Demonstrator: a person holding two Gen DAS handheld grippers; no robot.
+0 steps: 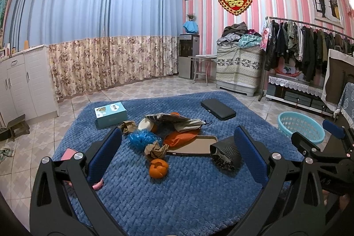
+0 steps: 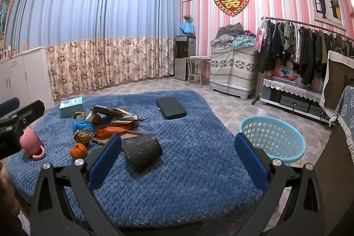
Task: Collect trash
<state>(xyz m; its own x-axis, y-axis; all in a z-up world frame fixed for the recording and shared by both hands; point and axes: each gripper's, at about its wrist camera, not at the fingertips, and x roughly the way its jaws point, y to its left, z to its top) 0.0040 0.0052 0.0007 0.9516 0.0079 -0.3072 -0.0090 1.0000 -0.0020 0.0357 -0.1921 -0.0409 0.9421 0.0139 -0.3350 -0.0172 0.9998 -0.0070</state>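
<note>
Both my claws, left point(image 1: 177, 152) and right point(image 2: 178, 154), hang wide and empty above the rug's trash point(image 1: 156, 148), nothing collected yet, so I'd next grab the peel point(image 1: 158, 168) for the basket point(image 2: 273, 138).

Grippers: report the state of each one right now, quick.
Left gripper: open, holding nothing, above the blue blanket.
Right gripper: open, holding nothing, the black ribbed cup lying ahead between its fingers.
</note>
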